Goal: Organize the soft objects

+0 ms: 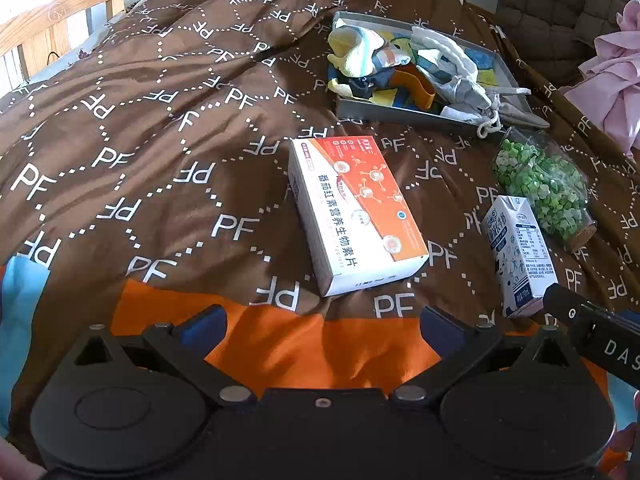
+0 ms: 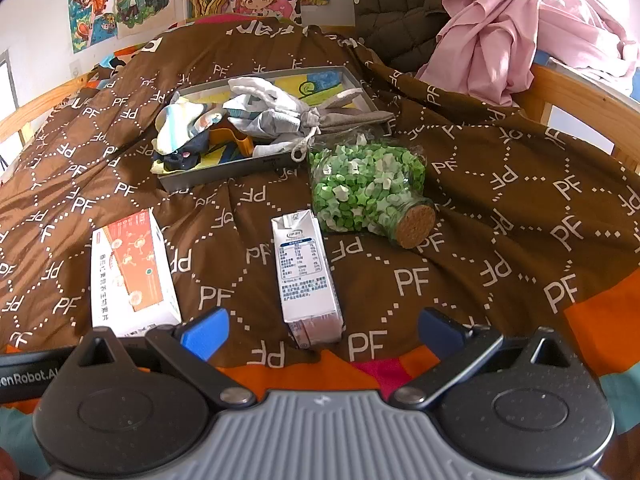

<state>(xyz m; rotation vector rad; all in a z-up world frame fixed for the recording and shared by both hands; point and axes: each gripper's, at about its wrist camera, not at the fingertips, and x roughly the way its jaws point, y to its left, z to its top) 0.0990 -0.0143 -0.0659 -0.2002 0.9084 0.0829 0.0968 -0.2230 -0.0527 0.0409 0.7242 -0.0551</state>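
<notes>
A grey tray point(image 1: 404, 115) point(image 2: 224, 171) lies on the brown quilt and holds a heap of soft things: socks point(image 1: 356, 50) point(image 2: 180, 128), white cloth point(image 2: 272, 94) and a grey drawstring pouch point(image 1: 516, 114) point(image 2: 344, 118) hanging over its rim. My left gripper point(image 1: 322, 326) is open and empty near the quilt's orange front edge, in front of the orange and white box point(image 1: 356, 216). My right gripper point(image 2: 322, 332) is open and empty just before the milk carton point(image 2: 306, 272).
A corked glass jar of green paper stars point(image 2: 364, 188) point(image 1: 540, 188) lies on its side beside the tray. The milk carton point(image 1: 518, 252) and the box point(image 2: 132, 268) lie nearer. Pink clothes point(image 2: 532, 28) and a wooden bed rail point(image 2: 576, 100) stand at the right.
</notes>
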